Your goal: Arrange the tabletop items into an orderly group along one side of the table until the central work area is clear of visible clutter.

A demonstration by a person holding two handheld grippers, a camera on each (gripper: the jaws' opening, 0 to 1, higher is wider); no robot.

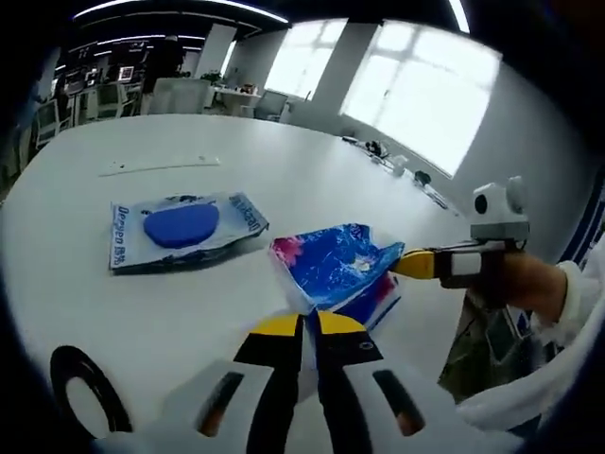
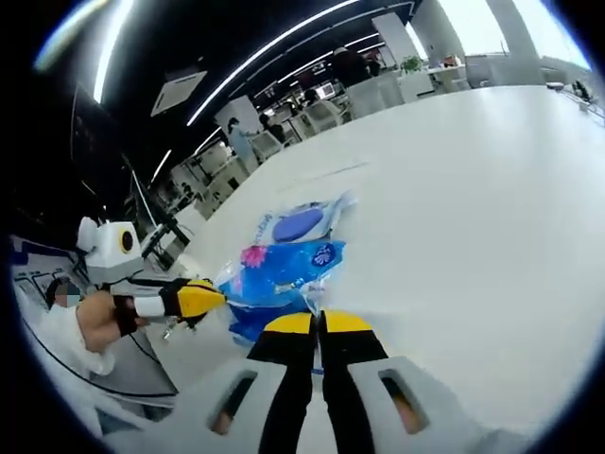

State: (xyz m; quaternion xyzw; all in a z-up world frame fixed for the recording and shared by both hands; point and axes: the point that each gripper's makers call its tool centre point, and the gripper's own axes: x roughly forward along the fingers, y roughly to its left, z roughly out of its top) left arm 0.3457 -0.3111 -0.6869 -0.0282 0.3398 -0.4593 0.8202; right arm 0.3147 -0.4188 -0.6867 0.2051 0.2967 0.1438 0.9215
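Both my claws, left (image 1: 309, 323) and right (image 2: 318, 323), pinch a crinkled blue plastic pack (image 1: 333, 265) on the smooth white surface (image 1: 142, 312).

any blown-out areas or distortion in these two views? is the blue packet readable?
Left gripper view: windows blown out, table edge bowed by fisheye; blue packet sharp at the left tongs, print too small to read. Right gripper view: ceiling light strips curve hard, upper-right window glare, background dim; packet colours clear.
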